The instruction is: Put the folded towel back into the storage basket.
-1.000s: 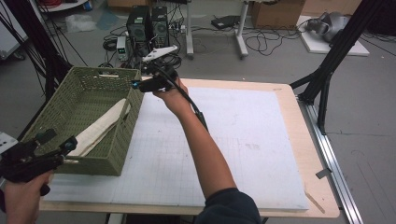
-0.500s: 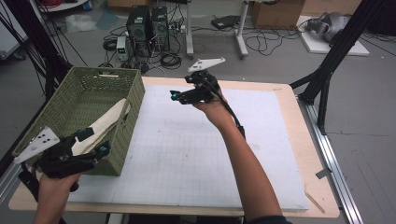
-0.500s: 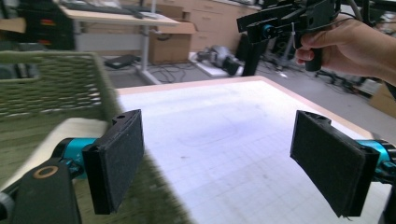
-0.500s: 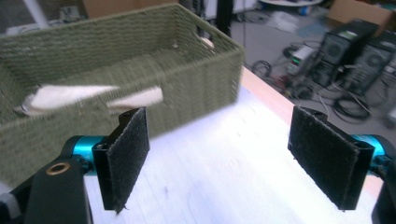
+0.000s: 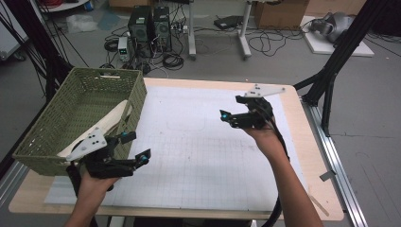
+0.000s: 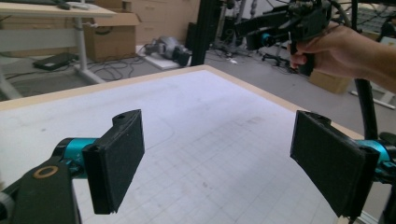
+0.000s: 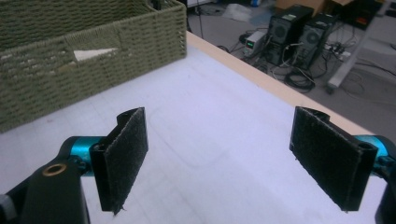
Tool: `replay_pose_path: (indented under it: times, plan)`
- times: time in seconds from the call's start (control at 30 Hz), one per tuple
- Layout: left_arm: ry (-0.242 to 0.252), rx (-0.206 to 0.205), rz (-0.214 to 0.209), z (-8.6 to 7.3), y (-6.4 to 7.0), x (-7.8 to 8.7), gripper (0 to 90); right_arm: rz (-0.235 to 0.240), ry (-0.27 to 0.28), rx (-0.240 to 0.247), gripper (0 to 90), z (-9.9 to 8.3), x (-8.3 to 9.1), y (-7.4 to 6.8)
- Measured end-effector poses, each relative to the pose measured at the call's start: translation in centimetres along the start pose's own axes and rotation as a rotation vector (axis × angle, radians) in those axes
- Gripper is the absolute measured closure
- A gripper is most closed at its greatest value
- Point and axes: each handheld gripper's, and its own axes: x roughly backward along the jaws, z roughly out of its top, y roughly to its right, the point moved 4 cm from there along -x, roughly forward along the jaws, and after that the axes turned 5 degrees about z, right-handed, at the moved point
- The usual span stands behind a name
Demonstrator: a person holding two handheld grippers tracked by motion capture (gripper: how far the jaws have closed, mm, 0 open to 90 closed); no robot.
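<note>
A green woven basket (image 5: 56, 137) stands on the table's left side, and a long cream-coloured piece (image 5: 111, 120) leans inside it against the right wall. My left gripper (image 5: 137, 146) hovers just off the basket's near right corner, open, with nothing between its pads (image 6: 116, 163). My right gripper (image 5: 231, 108) is held over the right half of the white gridded mat (image 5: 189, 151), also open and empty (image 7: 219, 144). In the right gripper view the basket (image 7: 84, 60) lies ahead to the left, with a bit of the cream piece (image 7: 91, 54) showing through its handle hole.
The mat covers most of the wooden table (image 5: 312, 189). Black frame posts (image 5: 333, 71) rise at the table's right edge. Computer towers (image 5: 149, 23) and cables sit on the floor behind. The other hand's gripper (image 6: 289, 23) appears far ahead in the left gripper view.
My right gripper has drawn away from the basket's far right rim, moving right and nearer over the mat. My left gripper has slid right along the basket's front to its near right corner.
</note>
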Motion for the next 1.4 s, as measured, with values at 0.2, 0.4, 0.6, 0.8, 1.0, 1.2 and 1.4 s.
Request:
replay_pose_path:
  times: [0.2,0.4,0.6,0.8,1.0,1.2,1.4]
  plan:
    - [0.027,-0.011,-0.073,-0.4,1.1,-2.6,18.3,-0.067,0.025,-0.037,18.1,-4.3,4.3,1.0]
    - [0.028,-0.035,-0.105,-1.8,1.8,-4.4,18.3,-0.169,0.070,-0.060,17.5,-7.5,7.7,0.7]
    - [-0.012,-0.050,-0.077,-3.6,1.9,-5.7,18.3,-0.278,0.061,-0.044,17.2,-11.0,10.1,-1.2]
    - [0.001,-0.066,-0.049,-4.8,1.9,-6.1,18.1,-0.320,0.069,-0.064,17.2,-13.8,10.9,-3.1]
    - [-0.012,-0.069,-0.041,-5.5,2.0,-6.3,18.2,-0.320,0.071,-0.084,17.2,-15.6,10.4,-3.5]
    - [-0.039,-0.078,-0.033,-6.6,1.8,-6.8,18.7,-0.314,0.058,-0.089,17.2,-16.2,9.6,-3.5]
    - [-0.045,-0.072,-0.026,-6.8,1.7,-6.8,18.9,-0.298,0.055,-0.080,17.2,-16.3,9.2,-3.6]
